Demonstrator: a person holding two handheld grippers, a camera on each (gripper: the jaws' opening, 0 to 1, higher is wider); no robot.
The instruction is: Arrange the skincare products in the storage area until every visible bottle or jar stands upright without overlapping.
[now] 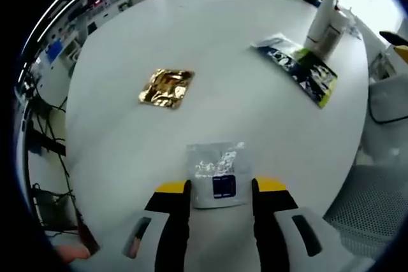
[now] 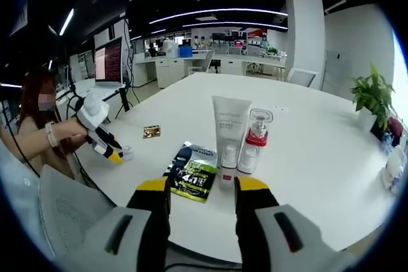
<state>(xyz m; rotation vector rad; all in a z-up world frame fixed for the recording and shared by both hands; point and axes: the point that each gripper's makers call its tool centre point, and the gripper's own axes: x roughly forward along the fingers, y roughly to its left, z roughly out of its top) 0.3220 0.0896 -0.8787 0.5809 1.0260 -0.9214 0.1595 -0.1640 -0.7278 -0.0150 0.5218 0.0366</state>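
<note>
A white tube [image 2: 229, 125] stands upright on the round white table [image 2: 319, 157], cap down. Touching its right side is a clear bottle with a red collar [image 2: 256, 139], and a small white bottle [image 2: 228, 157] stands in front. A dark and green sachet [image 2: 191, 173] lies flat beside them, just beyond my open right gripper [image 2: 203, 186]. A gold sachet [image 1: 166, 87] lies mid-table. My left gripper [image 1: 220, 189] is open, its tips flanking a silvery sachet with a dark label [image 1: 217, 173] that lies flat on the table. The tube [image 1: 325, 14] and green sachet [image 1: 299, 68] sit far right there.
A person sits at the table's left edge, one hand [image 2: 64, 135] holding the left gripper [image 2: 108, 144]. A potted plant [image 2: 373, 93] stands at the far right. A mesh chair [image 2: 64, 211] is near the front edge. Desks and screens fill the room behind.
</note>
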